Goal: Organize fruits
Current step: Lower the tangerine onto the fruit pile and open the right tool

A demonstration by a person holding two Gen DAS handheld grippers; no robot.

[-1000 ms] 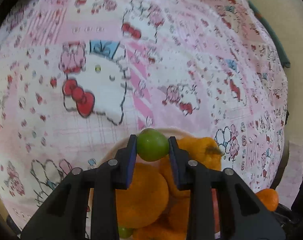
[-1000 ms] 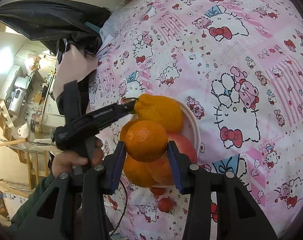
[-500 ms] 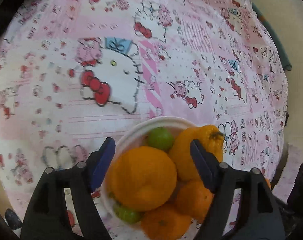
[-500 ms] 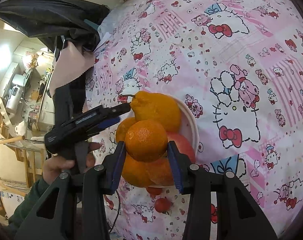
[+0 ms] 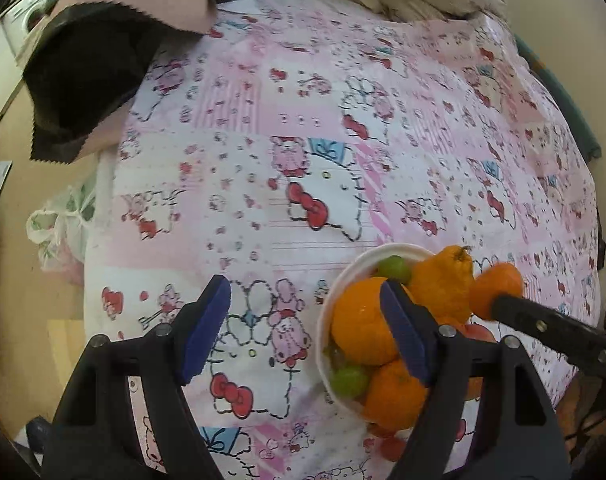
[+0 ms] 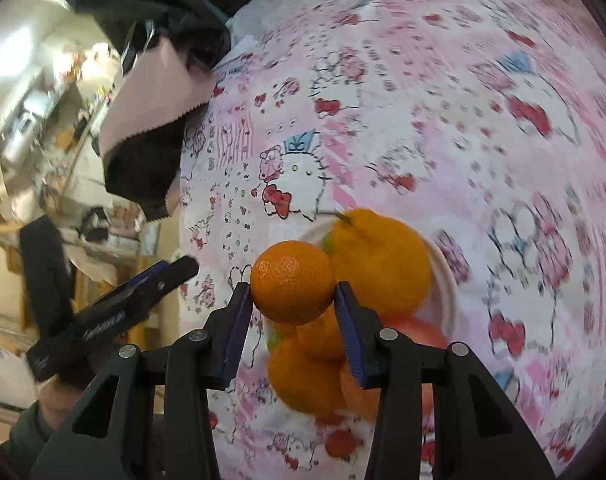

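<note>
L claw (image 5: pixel 307 324) pulled off bowl (image 5: pixel 345 280) — lime (image 5: pixel 393 267) dropped in.

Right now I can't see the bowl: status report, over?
Left gripper open, empty. Right gripper shut on mandarin, above the heaped white bowl. Nothing blocking.

Both cameras look forward and down along their own fingers at the pink bedsheet (image 5: pixel 303 152), from close above. The bowl (image 5: pixel 363 264) of fruit sits at lower right in the left view, bottom centre in the right; both share it.
</note>
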